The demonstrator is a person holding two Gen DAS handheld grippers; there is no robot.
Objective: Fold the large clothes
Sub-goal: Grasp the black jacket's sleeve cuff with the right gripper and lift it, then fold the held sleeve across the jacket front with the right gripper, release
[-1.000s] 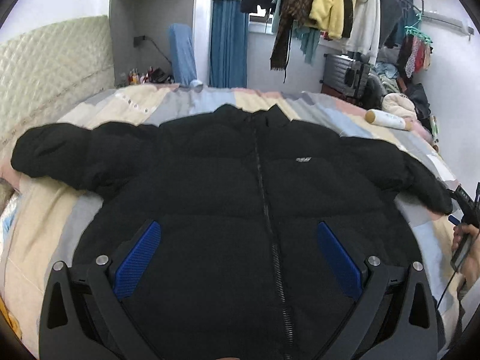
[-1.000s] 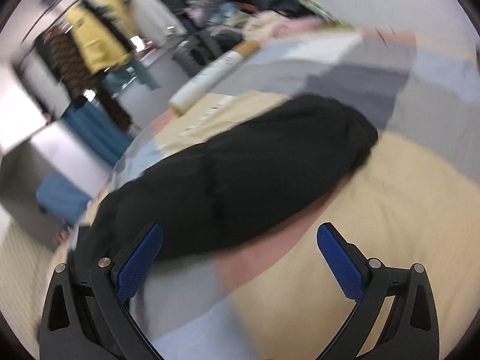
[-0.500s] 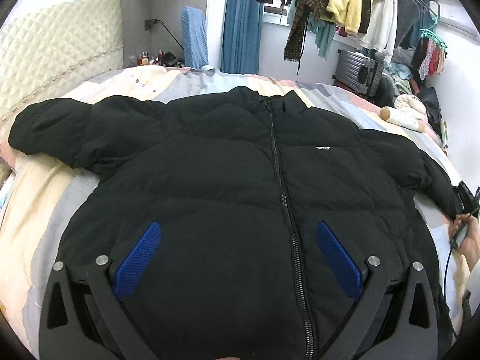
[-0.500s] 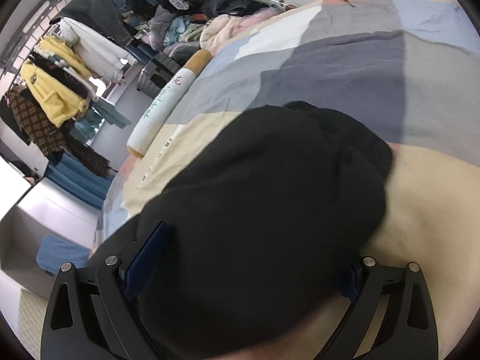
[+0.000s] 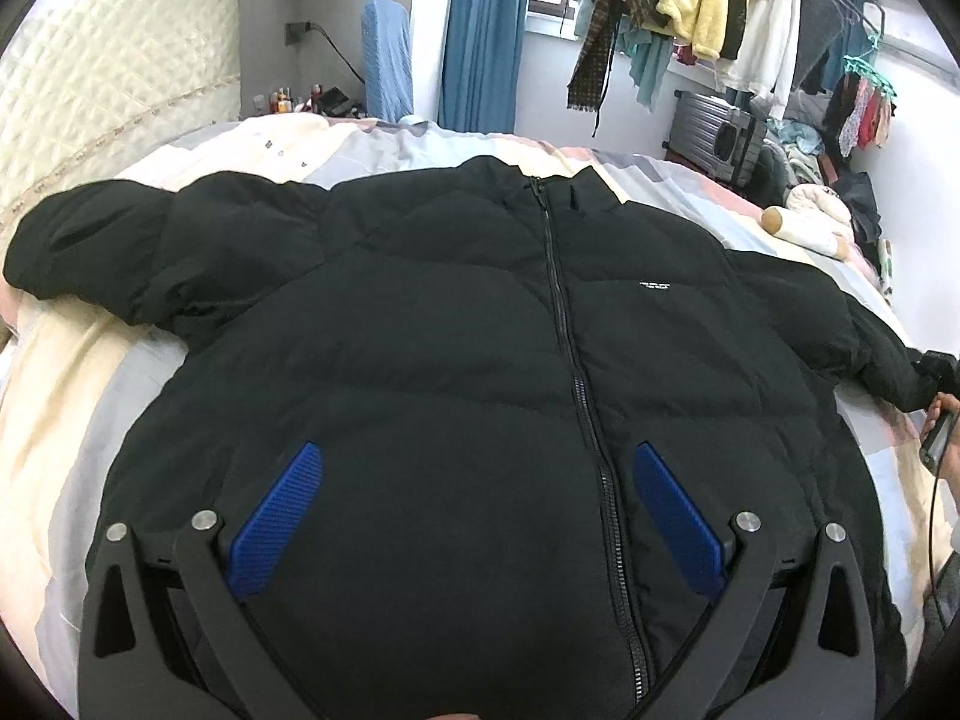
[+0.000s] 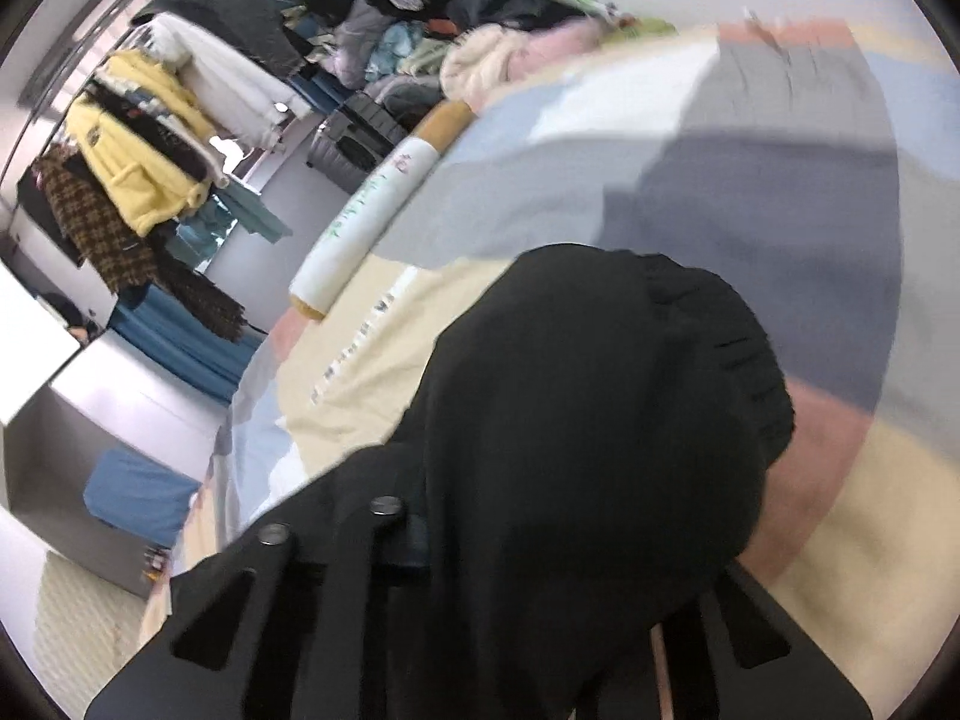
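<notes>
Left wrist view: one black puffer jacket [image 5: 480, 360] lies face up and zipped on the bed [image 5: 78, 372], collar toward twelve o'clock, hem toward six. The left gripper [image 5: 480, 510] hangs over the lower front with its two blue pads [image 5: 276, 516] spread wide apart, holding nothing. One sleeve runs out to nine o'clock and ends just short of the bed's edge by the quilted headboard [image 5: 120, 72]. The other sleeve reaches to three o'clock, where its cuff meets the right gripper [image 5: 936, 372] at the frame's rim. Bare patchwork bedspread shows along the nine o'clock side and beyond the collar. A small white chest label [image 5: 654, 285] sits at two o'clock from the zipper; its writing is too small to read. One grey suitcase [image 5: 714, 138] stands past the bed at one o'clock, under a rail of hanging clothes [image 5: 708, 6].

Right wrist view: the jacket's sleeve cuff [image 6: 600, 420] fills the centre and covers the right gripper's fingers, which look drawn together on the fabric; the pads are hidden. Open bedspread spreads from twelve to four o'clock beyond the ribbed cuff edge. One long white bolster [image 6: 372, 210] lies at ten o'clock along the bed's far edge, with green and pink printed characters too blurred to read.
</notes>
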